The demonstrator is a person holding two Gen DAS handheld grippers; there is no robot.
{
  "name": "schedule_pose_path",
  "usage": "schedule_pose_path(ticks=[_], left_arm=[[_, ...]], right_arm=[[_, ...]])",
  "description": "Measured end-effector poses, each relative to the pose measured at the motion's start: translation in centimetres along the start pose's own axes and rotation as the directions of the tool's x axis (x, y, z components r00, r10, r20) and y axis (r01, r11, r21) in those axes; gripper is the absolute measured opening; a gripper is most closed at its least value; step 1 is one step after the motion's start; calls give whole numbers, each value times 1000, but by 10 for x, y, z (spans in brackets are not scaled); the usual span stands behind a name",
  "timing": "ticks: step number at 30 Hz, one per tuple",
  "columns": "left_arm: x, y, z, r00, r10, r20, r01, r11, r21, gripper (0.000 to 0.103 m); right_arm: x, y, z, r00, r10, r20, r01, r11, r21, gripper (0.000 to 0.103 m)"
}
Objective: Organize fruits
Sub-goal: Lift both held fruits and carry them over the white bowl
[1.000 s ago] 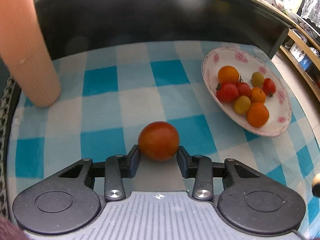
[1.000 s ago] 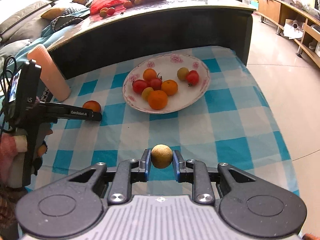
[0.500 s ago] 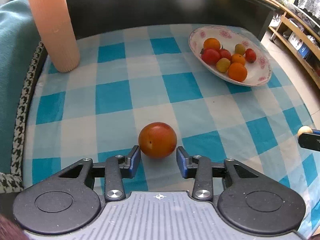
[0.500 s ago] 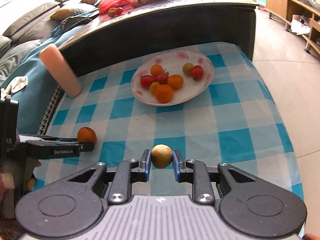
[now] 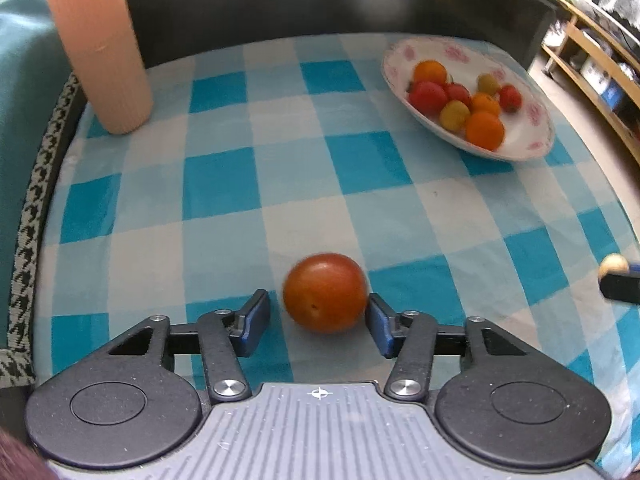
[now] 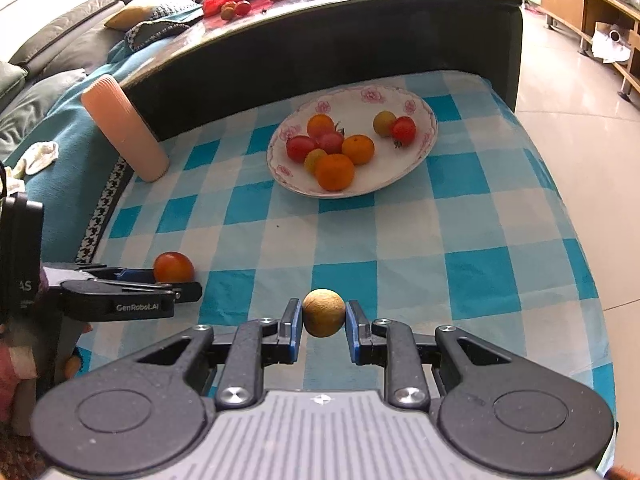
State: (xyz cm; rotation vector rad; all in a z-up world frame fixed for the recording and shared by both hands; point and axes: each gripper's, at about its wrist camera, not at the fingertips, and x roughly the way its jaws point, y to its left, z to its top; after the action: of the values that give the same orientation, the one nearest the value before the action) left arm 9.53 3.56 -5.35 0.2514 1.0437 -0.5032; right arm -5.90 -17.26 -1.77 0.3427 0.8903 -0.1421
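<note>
Checked cloth (image 5: 224,184); pink cylinder (image 5: 98,40) beside plate (image 5: 532,148).

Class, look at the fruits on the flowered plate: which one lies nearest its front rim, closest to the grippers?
The large orange mandarin at the front of the plate. It is the biggest orange fruit there; the red tomatoes, yellowish fruits and two smaller orange ones all lie behind it.

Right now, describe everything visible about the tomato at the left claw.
The tomato is round, orange-red and smooth, with a small dark speck low on its skin. It rests on the blue-and-white checked cloth, between the open left claw fingers; the right pad seems to touch it, the left stands clear.
</note>
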Motion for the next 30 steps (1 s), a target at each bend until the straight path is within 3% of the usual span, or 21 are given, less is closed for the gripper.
schedule_pose_path(ticks=[4, 12, 17, 24, 30], left_arm=[[2, -2, 3, 1000, 15, 10, -15, 1000, -3, 51], [-4, -9, -2, 1000, 15, 14, -15, 1000, -12, 51], [-22, -25, -12, 1000, -9, 30, 10, 1000, -19, 51], [-47, -43, -13, 999, 11, 52, -11, 1000, 0, 51], [-56, -42, -17, 997, -34, 64, 34, 999, 1, 51]], right_arm=[[3, 2, -2, 1000, 1, -13, -1, 1000, -9, 37], [9, -1, -4, 999, -25, -26, 24, 999, -26, 37], [1, -6, -3, 999, -41, -6, 41, 999, -21, 37], [-15, -1, 0, 998, -64, 22, 65, 997, -37, 37], [-29, -4, -12, 996, -90, 12, 90, 995, -31, 37]])
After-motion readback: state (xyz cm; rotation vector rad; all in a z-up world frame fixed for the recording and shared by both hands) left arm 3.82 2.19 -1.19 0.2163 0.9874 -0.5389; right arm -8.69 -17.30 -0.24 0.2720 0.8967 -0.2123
